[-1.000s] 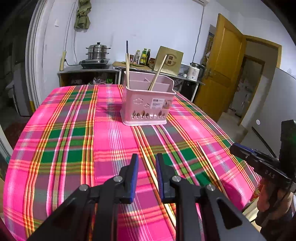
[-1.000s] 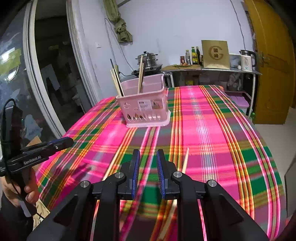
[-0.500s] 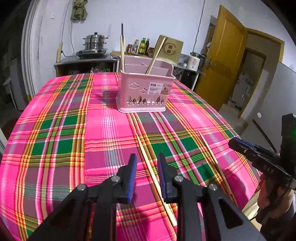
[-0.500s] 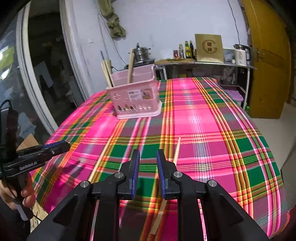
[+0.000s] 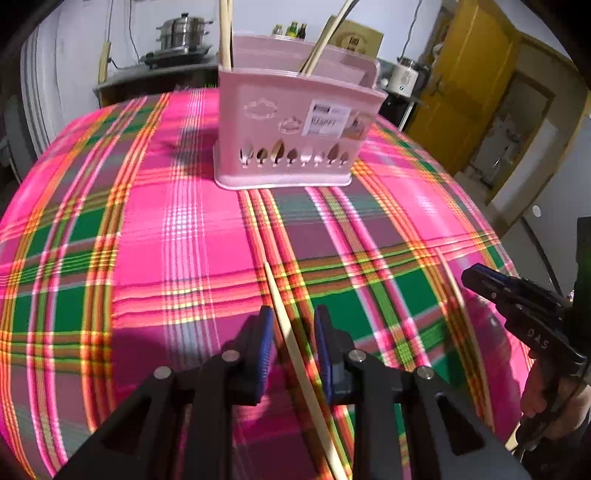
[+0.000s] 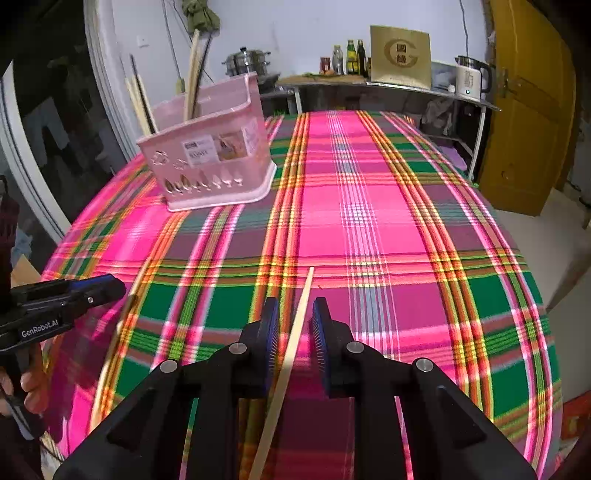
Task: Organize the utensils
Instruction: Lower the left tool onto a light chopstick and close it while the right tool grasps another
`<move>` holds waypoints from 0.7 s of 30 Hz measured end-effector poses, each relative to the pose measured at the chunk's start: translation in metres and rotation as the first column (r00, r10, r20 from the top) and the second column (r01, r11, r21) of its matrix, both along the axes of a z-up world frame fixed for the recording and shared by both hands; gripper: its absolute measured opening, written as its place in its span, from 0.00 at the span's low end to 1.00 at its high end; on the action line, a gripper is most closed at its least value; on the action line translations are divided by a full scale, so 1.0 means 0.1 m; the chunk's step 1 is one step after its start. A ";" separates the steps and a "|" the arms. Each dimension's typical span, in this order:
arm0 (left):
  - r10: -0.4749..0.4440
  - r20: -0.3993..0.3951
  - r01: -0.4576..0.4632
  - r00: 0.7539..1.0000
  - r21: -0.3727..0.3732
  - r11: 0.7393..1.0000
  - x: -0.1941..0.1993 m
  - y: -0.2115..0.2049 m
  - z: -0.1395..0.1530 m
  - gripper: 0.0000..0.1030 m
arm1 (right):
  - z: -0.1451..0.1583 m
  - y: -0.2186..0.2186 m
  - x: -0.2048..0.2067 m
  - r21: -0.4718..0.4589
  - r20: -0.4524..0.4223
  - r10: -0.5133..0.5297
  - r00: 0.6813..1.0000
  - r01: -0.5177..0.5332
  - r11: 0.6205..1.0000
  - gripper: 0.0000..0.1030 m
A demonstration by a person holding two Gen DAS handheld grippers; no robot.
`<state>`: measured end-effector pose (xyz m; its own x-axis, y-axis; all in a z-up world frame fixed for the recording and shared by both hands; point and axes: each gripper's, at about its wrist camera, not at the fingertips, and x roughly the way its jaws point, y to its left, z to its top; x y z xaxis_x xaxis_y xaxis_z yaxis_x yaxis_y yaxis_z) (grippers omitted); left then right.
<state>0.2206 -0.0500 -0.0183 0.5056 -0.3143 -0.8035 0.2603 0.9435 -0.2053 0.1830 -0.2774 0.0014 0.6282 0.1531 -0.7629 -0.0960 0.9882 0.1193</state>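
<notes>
Two chopsticks lie flat on the tablecloth (image 5: 155, 236) – one (image 5: 295, 339) between your left gripper's (image 5: 291, 347) parted fingers, one (image 6: 291, 343) between your right's (image 6: 295, 343) – both ungripped, holder (image 5: 295, 122) well ahead.

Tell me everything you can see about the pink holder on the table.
The holder is a pale pink, plastic-looking rectangular caddy standing upright on the plaid tablecloth, toward the far side of the table. Its front wall has embossed cloud shapes, a white printed label and a row of leaf-shaped cutouts near the bottom, above a flared base. Inner dividers split it into compartments. Several chopsticks stand inside, leaning against its rim. Neither pair of tongs touches it.
</notes>
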 end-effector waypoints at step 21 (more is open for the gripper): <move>0.018 0.035 -0.023 0.999 0.136 0.990 0.17 -0.21 -0.04 0.19 | -0.14 0.20 0.28 -0.136 -0.065 0.003 0.998 -0.012 0.991 0.10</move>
